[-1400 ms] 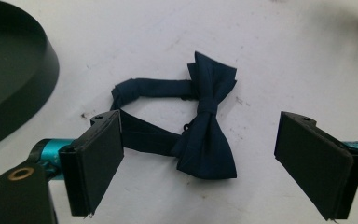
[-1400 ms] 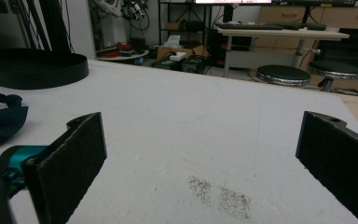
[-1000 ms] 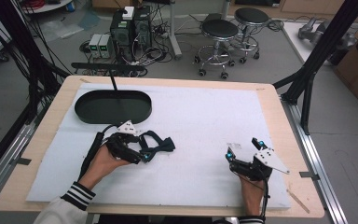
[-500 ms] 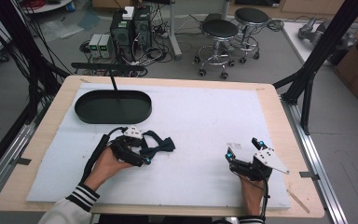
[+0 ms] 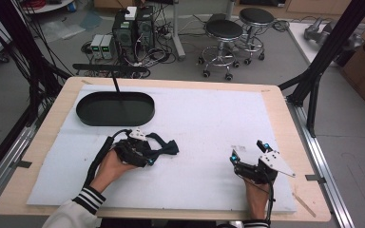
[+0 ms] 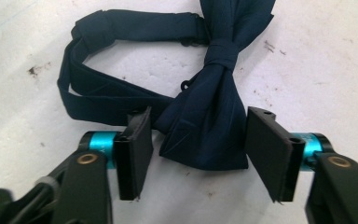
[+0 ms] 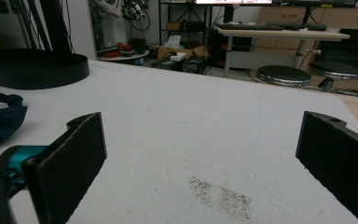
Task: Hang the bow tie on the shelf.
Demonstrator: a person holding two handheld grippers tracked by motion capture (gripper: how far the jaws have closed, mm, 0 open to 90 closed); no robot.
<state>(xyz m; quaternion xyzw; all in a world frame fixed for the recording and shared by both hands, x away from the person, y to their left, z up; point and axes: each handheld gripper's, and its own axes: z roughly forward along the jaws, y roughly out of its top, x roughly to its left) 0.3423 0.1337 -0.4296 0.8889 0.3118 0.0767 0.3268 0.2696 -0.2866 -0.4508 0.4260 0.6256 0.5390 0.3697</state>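
We log the left tool point(image 6: 196, 149) low over the white mat point(image 5: 209, 123), its 2 jaws spread and straddling 1 wing of the navy bow tie point(image 6: 209, 112). The wing lies between the pads point(image 6: 137, 149), and in the left gripper view neither pad seems to press the cloth yet, so we judge this a grip being lined up, not made. The tie lies flat on the table point(image 5: 43, 137), knot just ahead of the jaws, strap point(image 6: 121, 51) looped out ahead of the tool and to its left. Taking the thick wing rather than the thin strap looks sensible to us: more cloth to bite, less slip.

The right tool point(image 5: 249, 156) rests on the mat well apart from the tie, jaws spread wide with bare mat between them; in its own view the tie point(image 7: 0, 121) sits far off to its left. We read it as parked, clear of the left hand point(image 5: 111, 166).

A black oval tray point(image 5: 83, 111) stands beyond the left tool, empty, a likely destination for the tie.
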